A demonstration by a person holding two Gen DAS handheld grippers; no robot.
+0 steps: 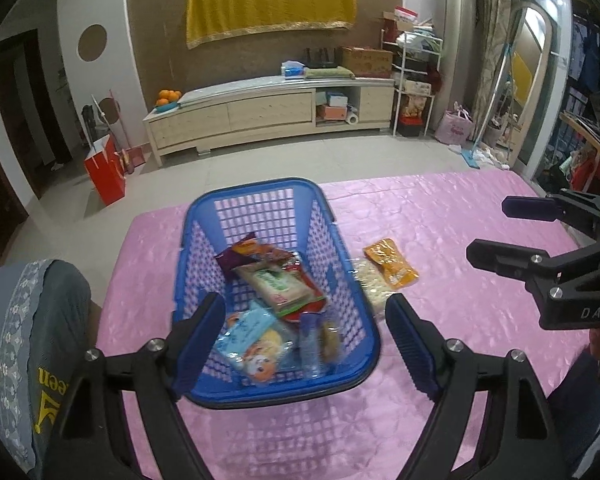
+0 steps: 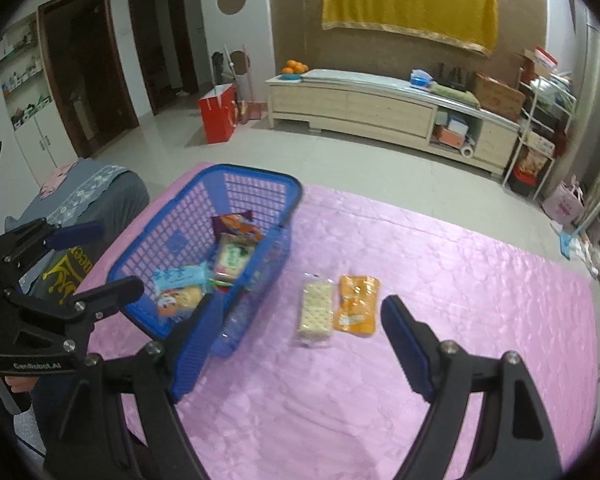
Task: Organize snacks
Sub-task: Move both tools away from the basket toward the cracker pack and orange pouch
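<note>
A blue plastic basket [image 1: 342, 248] [image 2: 148, 236] stands on the pink tablecloth and holds several snack packets, among them a purple one [image 1: 240, 254], a green-and-white one [image 1: 278, 286] and a light blue one [image 1: 244, 330]. An orange packet [image 1: 390, 262] [image 2: 358, 304] and a clear pack of pale crackers [image 1: 370, 288] [image 2: 316, 314] lie on the cloth to the basket's right. My left gripper [image 1: 306, 340] is open above the basket's near end, empty; it also shows in the right wrist view [image 2: 108, 260]. My right gripper [image 2: 296, 344] is open, empty, above the cloth before the two loose packs; it also shows in the left wrist view [image 1: 496, 228].
The pink-covered table [image 2: 460, 280] ends at its far edge towards a tiled floor. A grey cushioned seat [image 1: 32, 320] stands at the table's left. A wooden cabinet [image 1: 268, 114] and a red bag [image 1: 106, 170] are across the room.
</note>
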